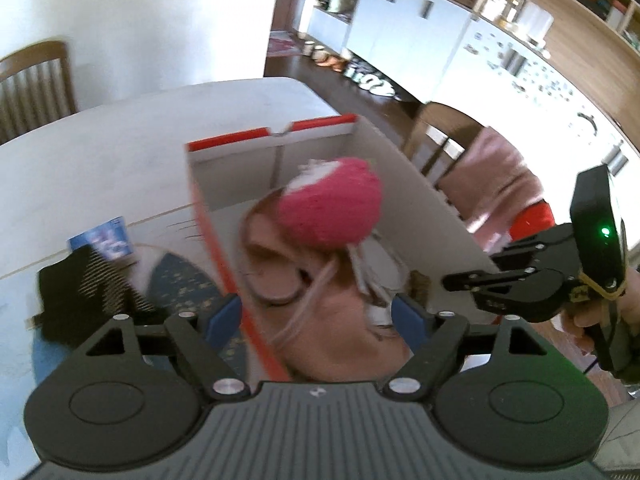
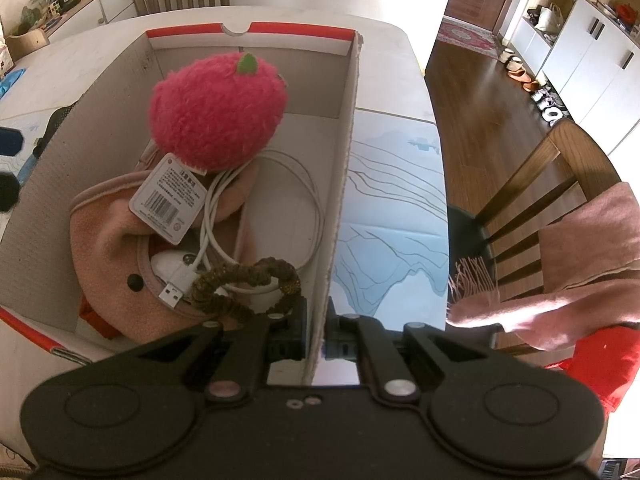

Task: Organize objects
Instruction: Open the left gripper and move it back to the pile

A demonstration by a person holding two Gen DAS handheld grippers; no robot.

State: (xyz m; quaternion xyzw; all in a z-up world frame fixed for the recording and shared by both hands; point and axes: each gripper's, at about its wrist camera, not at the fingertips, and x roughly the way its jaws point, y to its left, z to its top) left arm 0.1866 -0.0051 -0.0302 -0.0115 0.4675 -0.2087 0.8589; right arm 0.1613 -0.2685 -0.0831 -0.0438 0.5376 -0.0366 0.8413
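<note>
1. Fingers: left gripper spread wide, nothing between pads; hangs over box.
2. Right gripper pinched onto box's side wall.
3. Pink plush lies in box atop pink hat, w/ white cable & scrunchie.

Open box sits on the desk. Inside it: plush toy toward the far end, resting on a hat; tag hangs from the toy's near side; coiled cable lies right of the tag; scrunchie sits nearest, over the cable's plug end. Right tool straddles the box's right wall at the near end. Chair with scarf stands right of the desk. Left of the box, on the desk, lies a dark cloth.
</note>
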